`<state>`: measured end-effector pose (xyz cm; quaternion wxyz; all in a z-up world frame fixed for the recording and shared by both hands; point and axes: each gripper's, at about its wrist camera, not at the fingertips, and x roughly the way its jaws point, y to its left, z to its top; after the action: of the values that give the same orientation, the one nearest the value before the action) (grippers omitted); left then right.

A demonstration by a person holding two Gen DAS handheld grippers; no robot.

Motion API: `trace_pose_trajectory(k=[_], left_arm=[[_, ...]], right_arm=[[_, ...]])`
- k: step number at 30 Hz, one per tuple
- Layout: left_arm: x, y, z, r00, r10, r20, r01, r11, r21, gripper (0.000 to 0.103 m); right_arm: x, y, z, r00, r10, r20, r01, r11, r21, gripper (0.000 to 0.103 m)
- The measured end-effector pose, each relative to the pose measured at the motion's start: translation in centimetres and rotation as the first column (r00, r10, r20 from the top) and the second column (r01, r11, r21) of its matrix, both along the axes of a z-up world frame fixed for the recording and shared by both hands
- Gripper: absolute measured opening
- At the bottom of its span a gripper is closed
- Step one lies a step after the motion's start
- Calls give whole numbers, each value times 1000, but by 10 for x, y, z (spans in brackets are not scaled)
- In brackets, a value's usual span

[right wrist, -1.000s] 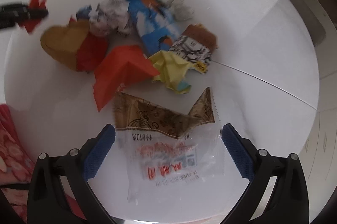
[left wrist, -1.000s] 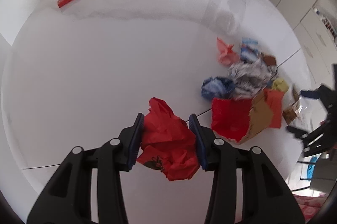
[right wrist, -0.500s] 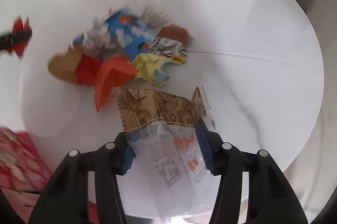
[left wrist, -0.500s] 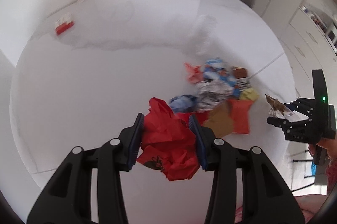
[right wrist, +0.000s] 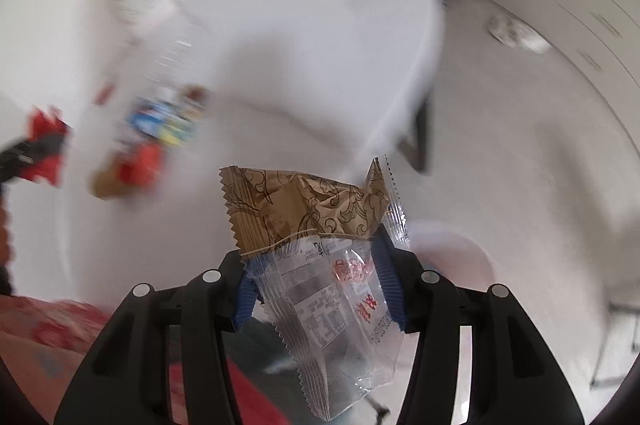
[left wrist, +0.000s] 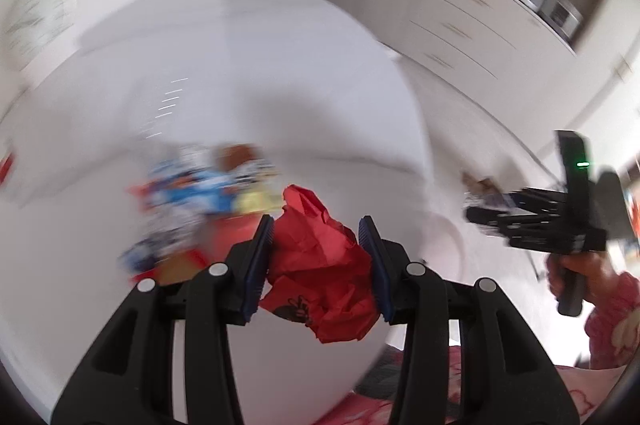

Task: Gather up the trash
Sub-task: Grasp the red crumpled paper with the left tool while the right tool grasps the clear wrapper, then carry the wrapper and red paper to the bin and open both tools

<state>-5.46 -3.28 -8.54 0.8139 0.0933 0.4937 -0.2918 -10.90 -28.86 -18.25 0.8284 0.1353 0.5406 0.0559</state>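
At lower centre of the left wrist view we see the left gripper (left wrist: 316, 261) clamped on crumpled red paper (left wrist: 320, 265); at lower centre of the right wrist view, the right gripper (right wrist: 318, 277) grips a clear-and-brown wrapper (right wrist: 320, 257). Blurred trash pile (left wrist: 192, 193) lies on the white table (left wrist: 280, 73).

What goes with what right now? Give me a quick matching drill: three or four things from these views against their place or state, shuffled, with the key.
Things:
1. crumpled red paper
2. clear and gold snack wrapper
3. pile of mixed trash
4. pink-sleeved hand

Place or state:
A. lying on the white table
B. clamped in the right gripper
C. holding a gripper's handle
D. clamped in the left gripper

Pairs: 1-D, 2-B, 3-A, 4-C
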Motion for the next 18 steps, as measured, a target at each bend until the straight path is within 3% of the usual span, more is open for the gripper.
trace_pose_trajectory(k=[6, 8, 10, 12, 15, 18], left_arm=[[-25, -81, -11, 975, -220, -20, 221, 975, 40, 43], [-29, -102, -18, 965, -259, -46, 261, 964, 50, 43], [-33, -123, -23, 953, -292, -77, 296, 954, 46, 43], [-36, -142, -31, 942, -318, -106, 325, 945, 48, 43], [-44, -166, -40, 928, -355, -117, 364, 929, 72, 43], [-50, -189, -53, 912, -391, -128, 403, 910, 95, 43]], right_arm=[[-23, -42, -89, 978, -104, -179, 104, 995, -10, 53], [-21, -39, -115, 969, -113, -220, 116, 993, 2, 59], [-19, -42, -145, 953, -127, -276, 132, 991, 1, 79], [-18, -43, -165, 940, -142, -311, 142, 990, -24, 88], [-22, -50, -177, 920, -179, -348, 176, 984, -38, 90], [-35, -62, -162, 916, -242, -320, 248, 968, -25, 96]])
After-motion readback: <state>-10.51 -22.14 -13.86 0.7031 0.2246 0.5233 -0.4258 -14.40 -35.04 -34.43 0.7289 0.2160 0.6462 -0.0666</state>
